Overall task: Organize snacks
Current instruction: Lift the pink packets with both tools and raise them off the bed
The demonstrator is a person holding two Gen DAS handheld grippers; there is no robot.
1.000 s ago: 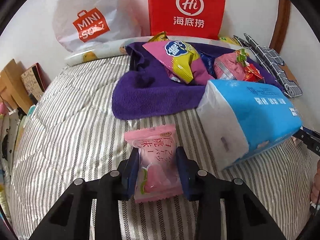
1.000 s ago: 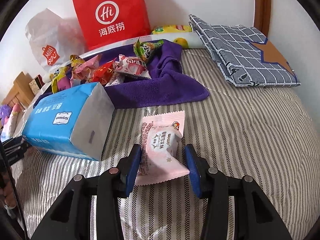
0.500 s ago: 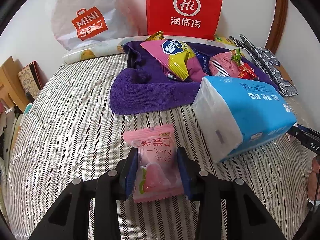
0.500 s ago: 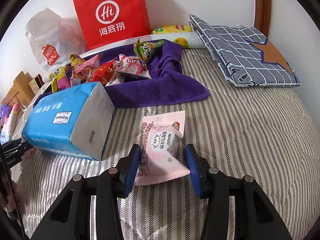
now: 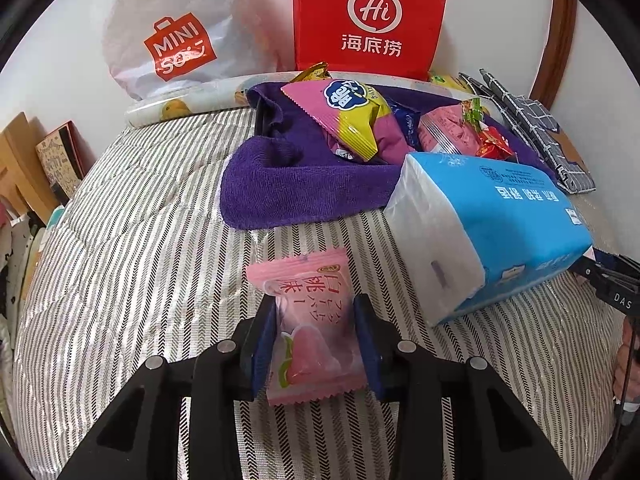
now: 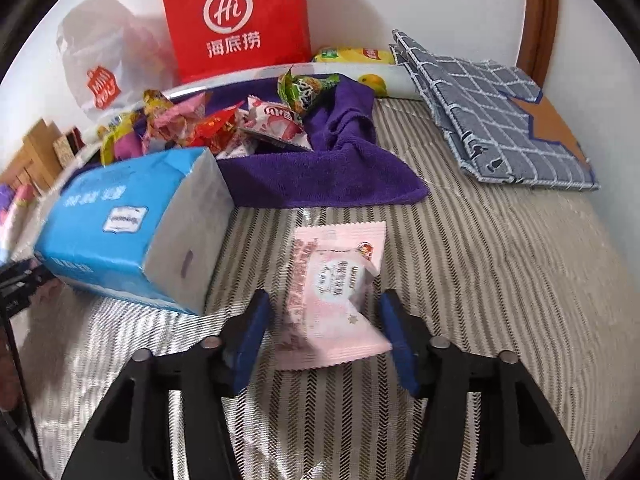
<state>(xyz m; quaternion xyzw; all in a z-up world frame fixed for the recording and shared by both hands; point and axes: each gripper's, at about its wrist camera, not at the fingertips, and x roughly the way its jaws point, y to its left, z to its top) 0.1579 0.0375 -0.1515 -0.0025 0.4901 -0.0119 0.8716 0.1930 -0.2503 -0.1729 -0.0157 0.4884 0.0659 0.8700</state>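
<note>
Striped, quilted fabric with a faint sheen covers the bed (image 5: 132, 240), and a white wall is seen behind it. Against that wall a stiff red paper bag (image 5: 368, 20) marked "Hi" above white Chinese characters is propped beside a crinkled white plastic bag (image 5: 172, 40) printed "MINI SO". A plush purple towel (image 5: 280, 188) is bunched in front of them, and glossy snack wrappers (image 6: 272, 120) are heaped on it, among them a puffed pink-and-yellow bag (image 5: 348, 116) with zigzag-cut ends. A soft, brick-shaped tissue pack (image 5: 500, 220) in blue film with white ends lies just beside the towel. A folded grey checked cloth (image 6: 492, 112) with an orange star is laid near the far corner.

A pink pillow-shaped packet (image 5: 312, 320), printed with a peach and red characters, is pinched at its sides by the blue pads (image 5: 262, 344) of the left gripper (image 5: 316, 340), whose jaws are closing on it above the bedcover. A pale pink packet (image 6: 336, 292) with serrated ends and a white label lies flat on the bedcover between the spread fingers of the right gripper (image 6: 324, 328); a gap is seen beside one pad.
</note>
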